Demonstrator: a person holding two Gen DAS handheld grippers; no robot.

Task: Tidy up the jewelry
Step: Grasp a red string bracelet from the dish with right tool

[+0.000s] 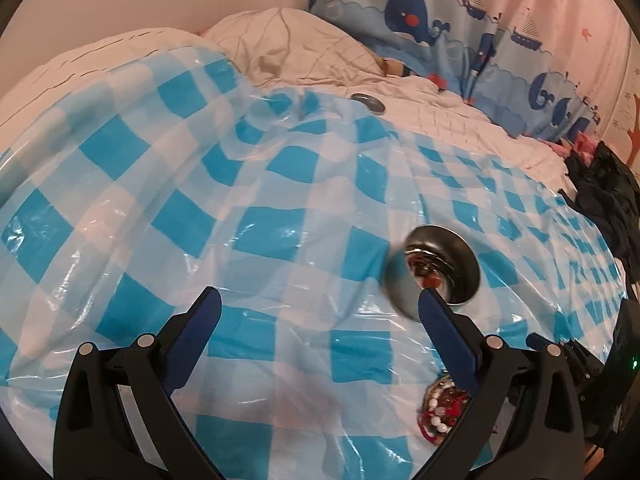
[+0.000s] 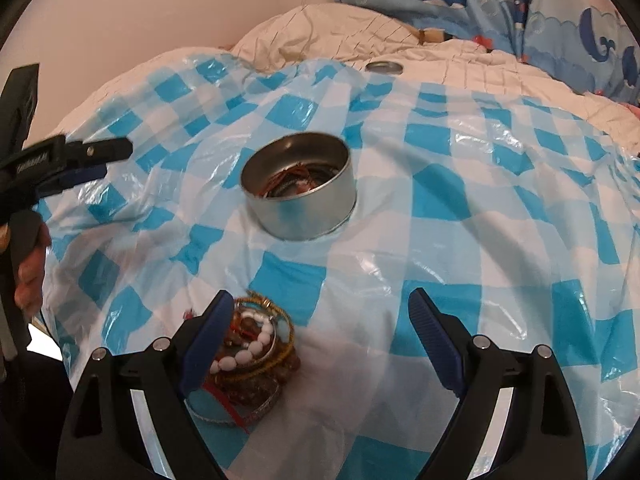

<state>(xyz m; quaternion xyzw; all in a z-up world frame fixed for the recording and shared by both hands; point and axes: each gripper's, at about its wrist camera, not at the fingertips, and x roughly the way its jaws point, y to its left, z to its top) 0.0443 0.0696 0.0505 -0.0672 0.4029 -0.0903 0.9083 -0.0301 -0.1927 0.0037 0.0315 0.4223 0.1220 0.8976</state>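
A round metal tin [image 2: 302, 196] stands on the blue-and-white checked plastic sheet [image 2: 460, 208] and holds some red and brown jewelry. It also shows in the left wrist view [image 1: 436, 268], blurred, just beyond my right fingertip. A pile of bracelets and bead strings [image 2: 252, 352] lies in front of the tin; it also shows in the left wrist view [image 1: 440, 408]. My right gripper [image 2: 320, 312] is open and empty, its left finger beside the pile. My left gripper [image 1: 320, 300] is open and empty; it also shows at the left edge of the right wrist view [image 2: 80, 160].
The tin's lid [image 2: 384, 67] lies at the far edge of the sheet on the white quilt [image 2: 340, 28]. Whale-print curtains [image 1: 440, 12] hang behind. Dark clothing [image 1: 608, 196] is heaped at the bed's right edge.
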